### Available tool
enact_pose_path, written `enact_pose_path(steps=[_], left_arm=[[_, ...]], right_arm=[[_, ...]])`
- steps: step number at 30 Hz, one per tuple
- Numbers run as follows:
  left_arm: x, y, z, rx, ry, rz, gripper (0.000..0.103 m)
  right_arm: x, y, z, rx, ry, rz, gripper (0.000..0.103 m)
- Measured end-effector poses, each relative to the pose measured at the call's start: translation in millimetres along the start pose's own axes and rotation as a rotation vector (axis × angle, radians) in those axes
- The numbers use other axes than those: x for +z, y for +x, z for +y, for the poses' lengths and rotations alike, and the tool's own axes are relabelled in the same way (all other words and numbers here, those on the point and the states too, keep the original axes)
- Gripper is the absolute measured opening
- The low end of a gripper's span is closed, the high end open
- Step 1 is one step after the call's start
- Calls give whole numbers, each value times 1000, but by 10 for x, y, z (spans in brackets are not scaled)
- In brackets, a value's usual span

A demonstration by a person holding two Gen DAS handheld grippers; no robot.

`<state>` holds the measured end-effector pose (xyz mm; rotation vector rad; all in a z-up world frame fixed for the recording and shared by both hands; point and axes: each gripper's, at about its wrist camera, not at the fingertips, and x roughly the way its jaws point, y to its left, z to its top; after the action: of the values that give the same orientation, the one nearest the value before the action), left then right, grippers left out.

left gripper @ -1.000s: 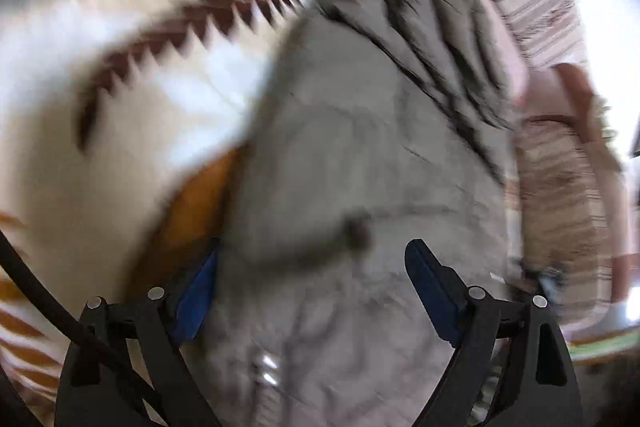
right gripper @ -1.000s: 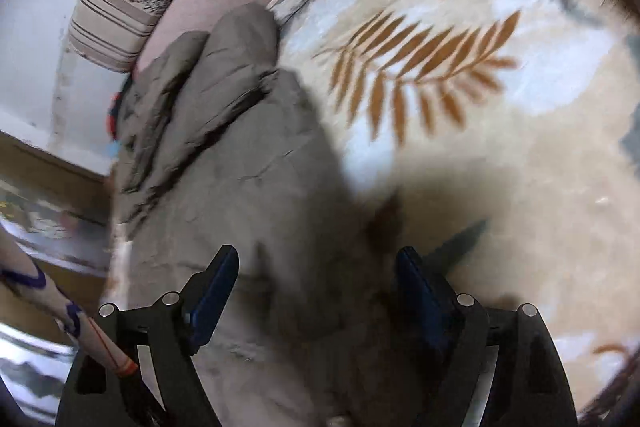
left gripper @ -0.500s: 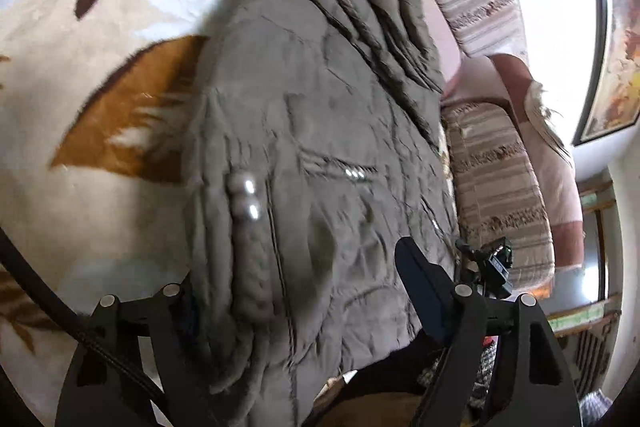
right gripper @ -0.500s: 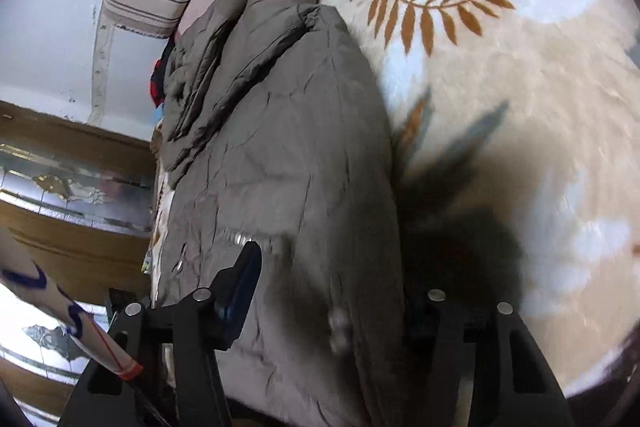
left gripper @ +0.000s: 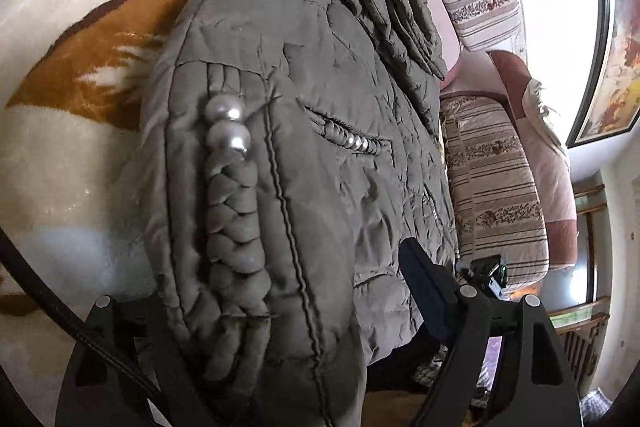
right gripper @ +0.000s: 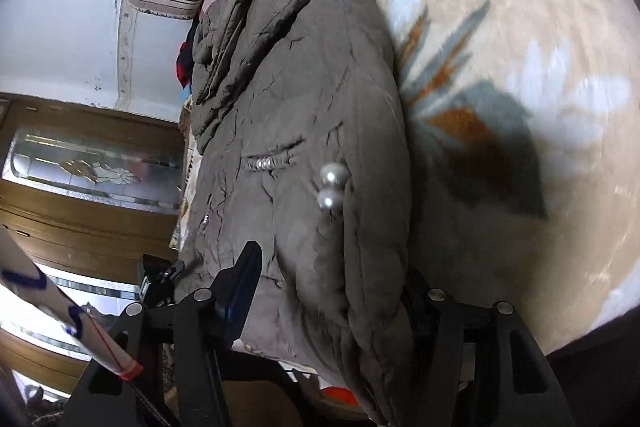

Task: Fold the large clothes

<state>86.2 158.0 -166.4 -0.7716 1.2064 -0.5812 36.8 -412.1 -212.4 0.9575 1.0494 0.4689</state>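
A grey-brown padded jacket (left gripper: 304,131) with a braided trim and two pearl beads (left gripper: 226,125) lies on a cream leaf-patterned blanket (left gripper: 60,155). It also shows in the right wrist view (right gripper: 320,115). My left gripper (left gripper: 280,311) has its fingers spread wide, and the jacket's near edge lies between them, hiding the left finger. My right gripper (right gripper: 336,287) is spread wide too, with the jacket's near edge bunched between its fingers and covering the right one.
Striped sofa cushions (left gripper: 492,187) lie right of the jacket in the left wrist view. A framed picture (left gripper: 616,47) hangs on the wall. In the right wrist view a wooden glazed cabinet (right gripper: 80,187) stands at left, the blanket (right gripper: 520,67) at right.
Both grippers have pulled back and up from the jacket, so more of it shows. The pearl beads and pocket trim have come into view. The fingers stayed spread.
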Motion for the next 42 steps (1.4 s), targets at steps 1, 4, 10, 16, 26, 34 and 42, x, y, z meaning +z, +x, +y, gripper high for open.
enact_pose_path(steps=[1, 4, 10, 16, 26, 34, 42], left_arm=[[-2, 2, -1, 2, 0, -2, 82], [-17, -4, -11, 16, 6, -10, 82], [-25, 23, -77, 68, -5, -23, 85], [-59, 102, -290, 288, 24, -31, 63], [-164, -320, -782, 385, 125, -90, 16], [-631, -625, -758, 392, 168, -71, 15], [-158, -758, -990, 380, 176, -159, 16]], right_arm=[[-27, 9, -11, -2, -1, 6, 64], [-99, 107, -45, -42, -3, 53, 64], [-172, 257, -66, 22, 25, 43, 59], [-179, 316, 78, -55, -12, 39, 37], [-281, -195, 730, -27, -156, -62, 20], [-787, -500, 820, -22, -242, 1, 19], [-408, -418, 1195, -37, -312, -43, 19]])
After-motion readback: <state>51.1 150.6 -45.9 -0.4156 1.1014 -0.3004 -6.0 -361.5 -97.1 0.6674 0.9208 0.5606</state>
